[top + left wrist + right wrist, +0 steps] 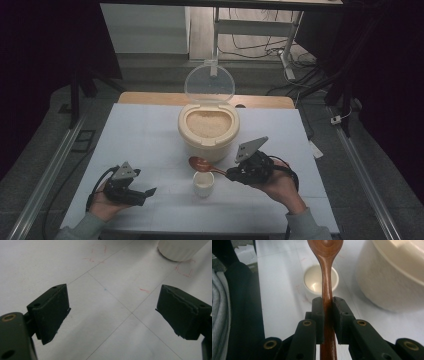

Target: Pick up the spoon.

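Note:
A cream rice container (208, 131), lid (209, 83) raised, stands mid-table with rice showing inside. In front of it is a small white cup (203, 183), which looks empty (320, 280). My right gripper (231, 173) is shut on the handle of a brown wooden spoon (200, 164); the bowl hangs above the table between cup and container. In the right gripper view the spoon (326, 277) runs up from the clamped jaws over the cup, with the container (392, 277) to the right. My left gripper (149, 192) rests low at the left, open, nothing between its jaws (112, 312).
A white sheet (150, 135) with faint lines and red marks covers the table. The cup's base (180, 250) shows at the top of the left gripper view. Metal rails run along both sides of the table, and cables lie on the floor beyond.

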`<state>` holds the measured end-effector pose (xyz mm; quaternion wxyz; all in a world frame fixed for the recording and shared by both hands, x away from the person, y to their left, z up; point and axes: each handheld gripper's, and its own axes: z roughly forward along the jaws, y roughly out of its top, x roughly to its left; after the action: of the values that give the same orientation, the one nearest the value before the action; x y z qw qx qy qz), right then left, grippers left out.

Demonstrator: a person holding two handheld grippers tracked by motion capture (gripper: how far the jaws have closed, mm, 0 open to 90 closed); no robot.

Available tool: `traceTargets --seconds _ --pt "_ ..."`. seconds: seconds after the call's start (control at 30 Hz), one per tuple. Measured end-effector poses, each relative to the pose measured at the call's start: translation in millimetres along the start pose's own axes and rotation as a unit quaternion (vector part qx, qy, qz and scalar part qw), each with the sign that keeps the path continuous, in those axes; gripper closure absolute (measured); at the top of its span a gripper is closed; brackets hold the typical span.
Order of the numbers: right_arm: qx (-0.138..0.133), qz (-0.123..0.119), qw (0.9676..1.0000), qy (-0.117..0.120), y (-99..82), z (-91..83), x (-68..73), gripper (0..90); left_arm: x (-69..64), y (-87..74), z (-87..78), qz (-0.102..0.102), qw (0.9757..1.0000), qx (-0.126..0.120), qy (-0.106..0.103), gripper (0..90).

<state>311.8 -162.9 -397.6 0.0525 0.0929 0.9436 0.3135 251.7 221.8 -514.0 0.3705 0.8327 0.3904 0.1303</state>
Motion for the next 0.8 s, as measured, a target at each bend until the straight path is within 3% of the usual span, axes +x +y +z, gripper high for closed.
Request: traceTargets --seconds 0.33,0.43,0.57,0.63,0.77,0.8 --pt "0.007 -0.020 0.9998 0.004 12.2 12.6 2.9 79.5 1.0 3.9 -6.7 -0.003 0.9999 -0.010 -0.009 10.9" --pt "0.008 -0.025 0.9997 0.004 14.2 13.9 3.6 79.5 0.6 12.2 -16.9 -0.003 0.9995 -0.028 -0.016 10.9" --pt "0.012 -0.030 0.9995 0.007 16.6 19.0 4.0 79.5 -8.1 36.6 -35.4 0.017 0.9974 -0.059 -0.039 11.4" --pt "0.014 -0.031 0.9994 0.009 17.6 21.2 4.7 79.5 -10.4 41.7 -37.8 0.021 0.9969 -0.063 -0.042 11.4" --pt "0.021 -0.038 0.9990 0.007 20.2 24.3 6.0 79.5 -22.6 66.8 -44.8 0.055 0.9948 -0.062 -0.059 11.7" --pt "0.020 -0.038 0.9991 0.007 20.5 25.5 6.4 79.5 -22.6 66.8 -44.8 0.055 0.9948 -0.062 -0.059 11.7"
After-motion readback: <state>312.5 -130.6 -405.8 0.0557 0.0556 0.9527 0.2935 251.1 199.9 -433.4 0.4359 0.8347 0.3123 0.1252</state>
